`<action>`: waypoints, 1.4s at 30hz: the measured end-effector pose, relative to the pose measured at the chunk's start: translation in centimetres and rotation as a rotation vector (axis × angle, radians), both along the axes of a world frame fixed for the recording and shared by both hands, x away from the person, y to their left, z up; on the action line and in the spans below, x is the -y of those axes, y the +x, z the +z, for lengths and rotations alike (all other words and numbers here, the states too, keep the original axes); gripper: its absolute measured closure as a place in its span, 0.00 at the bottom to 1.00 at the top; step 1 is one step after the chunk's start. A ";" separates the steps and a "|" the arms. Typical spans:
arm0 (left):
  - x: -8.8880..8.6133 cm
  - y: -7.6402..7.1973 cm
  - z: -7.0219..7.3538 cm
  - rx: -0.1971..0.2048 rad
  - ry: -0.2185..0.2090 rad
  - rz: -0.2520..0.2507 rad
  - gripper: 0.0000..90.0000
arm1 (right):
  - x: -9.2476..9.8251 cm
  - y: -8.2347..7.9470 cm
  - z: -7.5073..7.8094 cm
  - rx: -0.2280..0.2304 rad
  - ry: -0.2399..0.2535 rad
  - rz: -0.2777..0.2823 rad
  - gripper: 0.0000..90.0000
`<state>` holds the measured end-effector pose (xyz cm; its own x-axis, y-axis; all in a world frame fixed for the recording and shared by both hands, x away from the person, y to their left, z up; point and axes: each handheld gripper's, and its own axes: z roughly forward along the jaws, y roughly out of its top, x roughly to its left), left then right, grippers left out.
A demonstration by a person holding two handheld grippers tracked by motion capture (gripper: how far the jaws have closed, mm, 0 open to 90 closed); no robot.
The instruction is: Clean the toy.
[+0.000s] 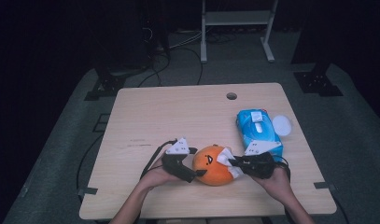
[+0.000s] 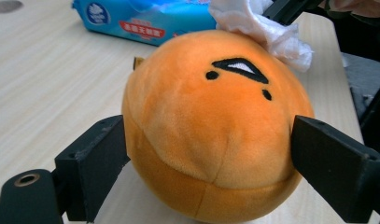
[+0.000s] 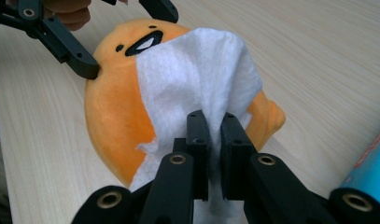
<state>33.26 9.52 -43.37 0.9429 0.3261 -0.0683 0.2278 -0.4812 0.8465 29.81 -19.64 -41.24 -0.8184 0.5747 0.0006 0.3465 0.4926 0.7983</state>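
A round orange plush toy with a stitched face lies near the table's front edge. My left gripper stands wide around it from the left. In the left gripper view both pads sit right at the sides of the plush without denting it. A white wipe is draped over the toy's right side. My right gripper is shut on that wipe and holds it against the plush. One of the left gripper's fingers touches the toy's far side in the right gripper view.
A blue pack of wet wipes lies to the right, behind the right hand, with a white round lid beside it. The wooden table has a cable hole at the back. Cables and a frame stand on the floor beyond.
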 end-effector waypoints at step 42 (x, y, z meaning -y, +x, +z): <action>2.4 -2.1 0.6 0.127 0.072 -0.079 0.33 | 0.4 0.9 0.8 -0.030 0.079 -0.031 0.93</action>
